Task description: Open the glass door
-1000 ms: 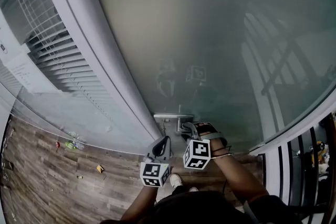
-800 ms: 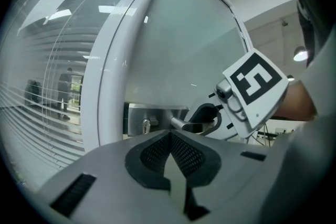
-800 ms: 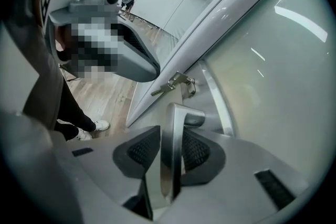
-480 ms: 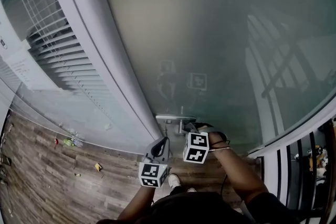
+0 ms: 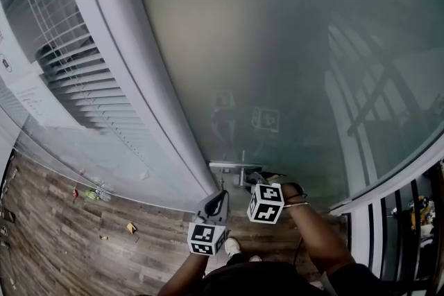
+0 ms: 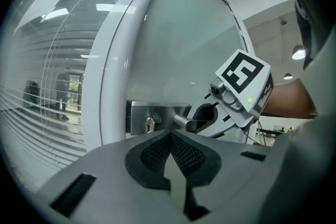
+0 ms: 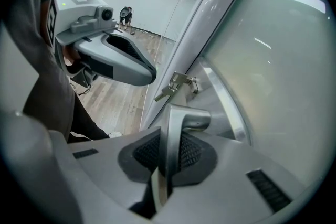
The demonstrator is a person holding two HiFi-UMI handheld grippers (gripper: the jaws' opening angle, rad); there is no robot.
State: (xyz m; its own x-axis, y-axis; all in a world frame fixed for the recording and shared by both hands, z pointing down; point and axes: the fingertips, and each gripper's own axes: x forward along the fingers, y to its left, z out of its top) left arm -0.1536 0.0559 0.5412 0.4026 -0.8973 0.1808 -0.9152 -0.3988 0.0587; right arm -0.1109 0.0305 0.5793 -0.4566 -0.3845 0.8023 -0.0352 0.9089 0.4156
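Note:
The frosted glass door [image 5: 277,45] fills most of the head view. Its metal lever handle [image 5: 239,168] sits low, by the white frame. My right gripper [image 5: 251,180] points down at that handle. In the right gripper view its jaws are closing, and the mesh pads press both sides of the handle [image 7: 176,128]. A key [image 7: 176,84] sticks out of the lock beyond. My left gripper [image 5: 220,196] hangs just left of the right one, apart from the door. Its pads [image 6: 157,152] meet with nothing between them, and it faces the lock plate [image 6: 149,120] and the right gripper [image 6: 210,115].
A broad white door frame [image 5: 139,80] runs diagonally left of the glass, with a blind-covered window [image 5: 62,73] beyond it. Wood flooring [image 5: 83,239] with small litter lies lower left. A dark railing [image 5: 406,218] stands at the far right. The person's shoe [image 5: 232,245] is below the grippers.
The right gripper has stayed at the handle and tipped a little further downward. The left gripper has hardly moved. The head view has shifted slightly.

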